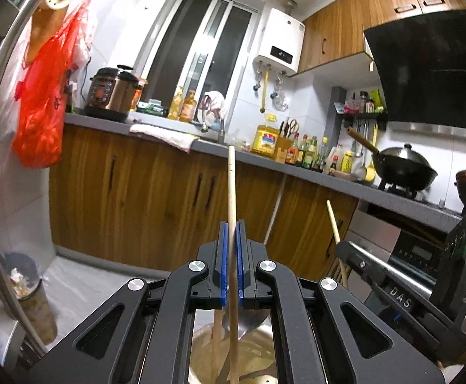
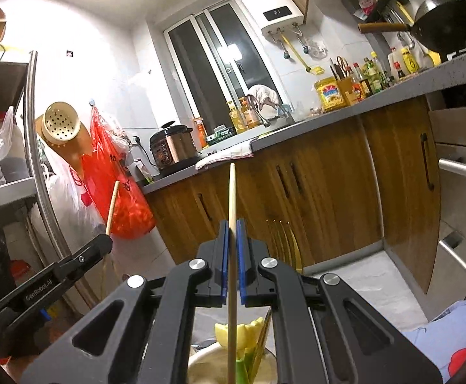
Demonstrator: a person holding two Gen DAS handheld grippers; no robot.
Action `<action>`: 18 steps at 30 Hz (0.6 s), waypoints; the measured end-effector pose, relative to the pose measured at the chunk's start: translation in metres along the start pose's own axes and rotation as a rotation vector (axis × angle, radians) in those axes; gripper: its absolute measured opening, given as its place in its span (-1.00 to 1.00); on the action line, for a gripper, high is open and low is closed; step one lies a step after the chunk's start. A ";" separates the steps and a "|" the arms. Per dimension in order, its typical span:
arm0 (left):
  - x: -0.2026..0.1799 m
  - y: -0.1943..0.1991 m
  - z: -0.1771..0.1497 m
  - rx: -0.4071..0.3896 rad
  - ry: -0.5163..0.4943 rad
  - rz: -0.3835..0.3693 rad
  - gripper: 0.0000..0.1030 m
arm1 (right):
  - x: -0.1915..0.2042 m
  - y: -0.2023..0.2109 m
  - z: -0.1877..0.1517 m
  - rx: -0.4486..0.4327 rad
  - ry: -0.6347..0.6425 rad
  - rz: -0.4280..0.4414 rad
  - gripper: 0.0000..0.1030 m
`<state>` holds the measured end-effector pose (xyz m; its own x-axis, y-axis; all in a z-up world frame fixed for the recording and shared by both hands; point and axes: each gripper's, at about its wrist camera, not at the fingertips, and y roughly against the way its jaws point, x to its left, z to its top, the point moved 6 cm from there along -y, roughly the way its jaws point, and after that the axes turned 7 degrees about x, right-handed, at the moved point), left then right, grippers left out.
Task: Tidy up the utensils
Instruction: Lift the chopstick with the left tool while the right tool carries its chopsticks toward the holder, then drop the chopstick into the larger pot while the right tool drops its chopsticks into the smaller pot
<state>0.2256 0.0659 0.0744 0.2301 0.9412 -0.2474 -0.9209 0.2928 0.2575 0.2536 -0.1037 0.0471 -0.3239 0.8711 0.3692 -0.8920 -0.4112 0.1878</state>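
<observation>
Left gripper (image 1: 232, 233): blue-padded fingers drawn close together, clamped on a thin wooden chopstick (image 1: 231, 192) that runs up between the pads and past the tips.
Left gripper pose: pointing forward and slightly upward; its black body shows at the lower left of the right wrist view.
Right gripper (image 2: 232, 233): blue pads nearly touching, pinching a second chopstick (image 2: 232, 198) that stands upright between them.
Right gripper pose: tilted to one side; its black body shows at the right edge of the left wrist view.

Both chopsticks' (image 1: 231, 198) lower ends run off the bottom edge; the metal spoon (image 1: 245, 321) sits half hidden behind the jaws; bottle labels (image 1: 309, 153) too small to read.
</observation>
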 end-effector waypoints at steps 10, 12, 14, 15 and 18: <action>-0.002 0.003 -0.004 0.003 -0.007 -0.001 -0.90 | 0.003 -0.005 0.004 -0.033 0.012 -0.019 -0.90; -0.002 0.003 -0.004 0.002 -0.007 0.001 -0.90 | 0.006 -0.008 0.001 -0.028 0.035 -0.022 -0.90; 0.000 0.003 -0.005 0.006 -0.006 -0.001 -0.90 | 0.009 -0.009 -0.004 -0.027 0.060 -0.030 -0.90; 0.000 0.003 -0.006 0.008 -0.006 -0.001 -0.90 | 0.009 -0.009 -0.006 -0.024 0.068 -0.032 -0.90; 0.003 0.005 -0.011 0.026 -0.003 -0.006 -0.90 | 0.008 -0.007 -0.011 -0.002 0.084 -0.033 -0.90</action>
<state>0.2187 0.0684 0.0648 0.2363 0.9399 -0.2464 -0.9108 0.3026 0.2807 0.2534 -0.0906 0.0387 -0.3195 0.9035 0.2855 -0.9033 -0.3815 0.1964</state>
